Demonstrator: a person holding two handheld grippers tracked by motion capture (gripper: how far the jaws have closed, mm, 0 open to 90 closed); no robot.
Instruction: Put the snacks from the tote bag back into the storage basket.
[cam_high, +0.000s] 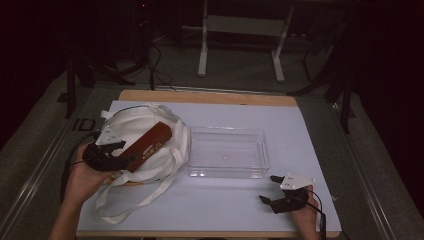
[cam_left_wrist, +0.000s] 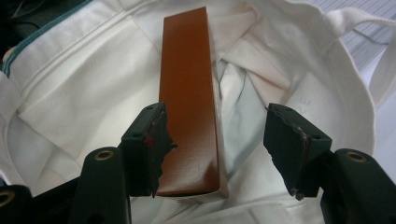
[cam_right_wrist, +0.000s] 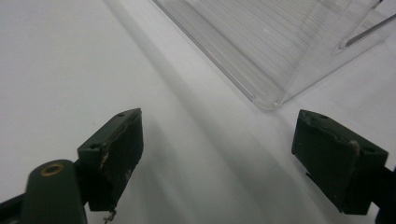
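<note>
A long brown box (cam_high: 147, 145) lies slanted in the mouth of a white cloth bag (cam_high: 130, 127) at the left of the table. My left gripper (cam_high: 125, 152) reaches the box's near end from the lower left. In the left gripper view the brown box (cam_left_wrist: 189, 102) stands between the jaws of my left gripper (cam_left_wrist: 215, 112). The left pad lies against it, and the right pad is well apart from it over the bag's white cloth (cam_left_wrist: 70, 93). My right gripper (cam_high: 270, 189) rests open at the front right, nothing between its jaws (cam_right_wrist: 219, 116).
A clear plastic tray (cam_high: 227, 131) sits empty at the table's middle, its near corner (cam_right_wrist: 268, 100) just ahead of my right gripper. The bag's straps (cam_high: 135, 197) trail toward the front edge. A white mat (cam_high: 225, 210) covers the tabletop.
</note>
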